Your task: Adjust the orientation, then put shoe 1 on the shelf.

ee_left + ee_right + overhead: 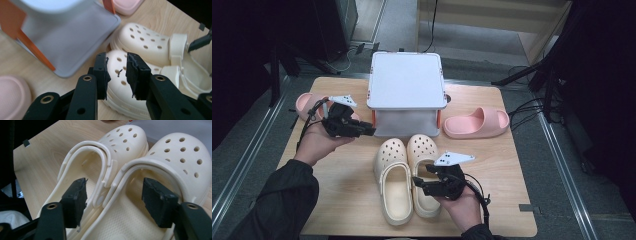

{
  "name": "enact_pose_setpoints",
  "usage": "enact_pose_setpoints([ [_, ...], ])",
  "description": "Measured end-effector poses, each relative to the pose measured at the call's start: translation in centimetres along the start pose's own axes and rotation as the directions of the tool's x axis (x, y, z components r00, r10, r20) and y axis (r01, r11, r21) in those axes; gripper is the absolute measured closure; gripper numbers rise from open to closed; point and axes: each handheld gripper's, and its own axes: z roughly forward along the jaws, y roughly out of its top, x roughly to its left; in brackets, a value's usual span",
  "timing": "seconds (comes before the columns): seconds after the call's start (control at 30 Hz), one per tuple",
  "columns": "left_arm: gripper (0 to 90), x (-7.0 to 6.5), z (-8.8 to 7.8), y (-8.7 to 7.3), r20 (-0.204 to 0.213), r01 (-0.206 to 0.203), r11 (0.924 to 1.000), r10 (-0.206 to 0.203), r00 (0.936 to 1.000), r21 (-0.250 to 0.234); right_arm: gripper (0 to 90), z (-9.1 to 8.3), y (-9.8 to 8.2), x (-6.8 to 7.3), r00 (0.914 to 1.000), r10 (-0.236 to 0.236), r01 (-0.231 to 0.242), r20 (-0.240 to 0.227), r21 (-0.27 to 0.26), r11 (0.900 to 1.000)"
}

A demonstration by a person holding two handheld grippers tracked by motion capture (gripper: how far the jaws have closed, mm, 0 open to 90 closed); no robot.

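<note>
Right tool (419, 186) gapes over smooth, perforated cream clogs (404, 172)

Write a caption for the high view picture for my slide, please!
Two hand-held grippers hover over cream clogs beside a white shoe rack and pink slides.

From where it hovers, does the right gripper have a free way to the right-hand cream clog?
Probably yes: the right gripper hangs open just above the right-hand cream clog, nothing between them.
</note>
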Motion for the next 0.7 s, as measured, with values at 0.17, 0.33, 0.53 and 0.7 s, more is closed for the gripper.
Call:
enact_pose_setpoints([
  [0.17,69.8,0.3,-0.7,2.5,-0.010,-0.015,0.9995,0.015,0.9998,-0.026,32.8,1.1,-0.1,0.2,0.9992,0.039,-0.039,0.008,0.020,0.999],
  [0.33,70.9,0.2,-0.8,5.0,-0.039,-0.047,0.9984,0.045,0.9982,-0.033,32.8,1.9,-0.2,0.3,0.9987,0.048,-0.049,0.018,0.028,0.998],
  [0.53,73.9,1.3,0.0,7.2,-0.096,-0.062,0.9981,0.062,0.9935,0.006,32.3,3.0,-0.2,0.4,0.9972,0.055,-0.056,0.050,0.030,0.998],
  [0.7,74.0,1.7,0.7,7.7,-0.114,-0.057,0.9984,0.057,0.9919,0.008,32.2,3.7,-0.1,0.3,0.9967,0.065,-0.067,0.049,0.042,0.997],
])
